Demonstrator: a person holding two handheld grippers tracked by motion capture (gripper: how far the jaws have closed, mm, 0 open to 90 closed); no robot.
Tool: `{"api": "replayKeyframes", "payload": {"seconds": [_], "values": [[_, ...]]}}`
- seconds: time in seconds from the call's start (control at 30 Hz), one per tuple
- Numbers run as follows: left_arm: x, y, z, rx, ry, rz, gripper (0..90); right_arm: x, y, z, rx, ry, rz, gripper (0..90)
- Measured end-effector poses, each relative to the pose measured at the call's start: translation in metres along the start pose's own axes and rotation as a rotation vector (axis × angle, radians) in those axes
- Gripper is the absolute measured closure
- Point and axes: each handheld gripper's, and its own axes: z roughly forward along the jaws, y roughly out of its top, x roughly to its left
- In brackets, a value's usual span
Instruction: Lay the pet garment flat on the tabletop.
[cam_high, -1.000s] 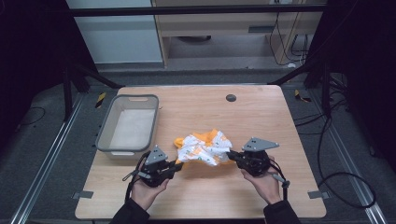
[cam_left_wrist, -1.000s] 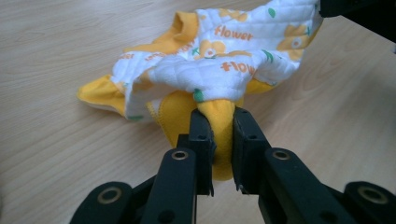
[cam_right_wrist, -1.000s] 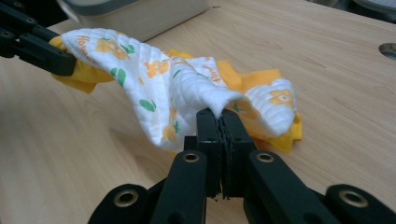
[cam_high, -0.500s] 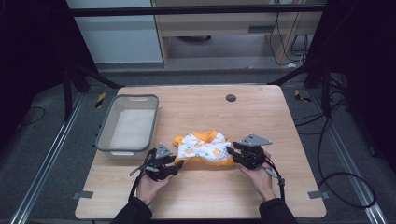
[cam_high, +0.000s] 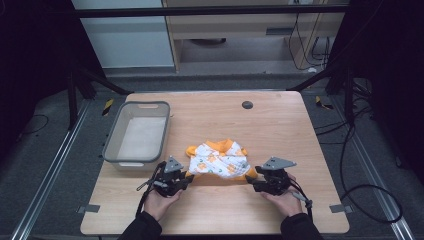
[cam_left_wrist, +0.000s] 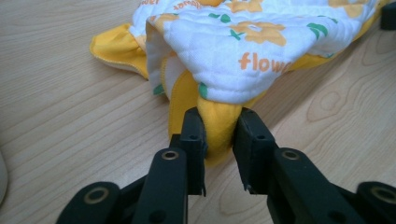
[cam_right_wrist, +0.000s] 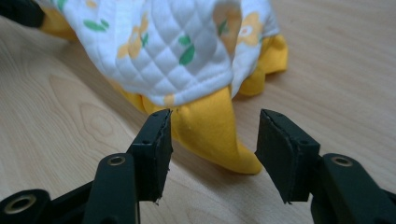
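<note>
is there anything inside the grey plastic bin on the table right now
No, the grey bin shows a bare white bottom in the high view, and the flowered garment lies on the table beside it.

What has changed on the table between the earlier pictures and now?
The garment, bunched up before, now lies flatter. The left tool has just closed on its yellow corner; the right tool has just opened, straddling another corner. The basket stayed put.

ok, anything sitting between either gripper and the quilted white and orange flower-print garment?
Nothing visible. The left gripper has its jaws against a yellow corner of the quilted white and orange flower-print garment, having just been closing. The right gripper has been opening; its jaws straddle another yellow corner with a gap on one side. Bare wooden table around.
</note>
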Motion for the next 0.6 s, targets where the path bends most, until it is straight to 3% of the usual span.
{"api": "replayKeyframes", "payload": {"seconds": [0.07,0.13,0.2,0.37,0.47,0.6], "values": [[0.0,0.0,-0.001,0.002,-0.007,0.001,76.7,0.001,-0.001,0.005,0.026,0.007,-0.004,55.8],[-0.002,0.0,-0.002,-0.006,-0.013,-0.004,78.5,0.002,0.0,0.004,0.052,0.014,-0.01,71.2],[-0.003,0.001,-0.006,-0.018,-0.021,-0.006,79.9,0.003,0.002,-0.001,0.049,0.022,-0.006,82.0],[-0.007,0.005,-0.019,-0.056,-0.043,-0.01,81.0,0.008,0.012,-0.022,-0.027,0.049,-0.007,85.0],[-0.01,0.012,-0.039,-0.1,-0.08,-0.023,80.9,0.015,0.024,-0.046,-0.061,0.124,0.043,83.7],[-0.009,0.015,-0.042,-0.088,-0.107,-0.035,80.3,0.012,0.021,-0.058,-0.063,0.18,0.129,83.2]]}}
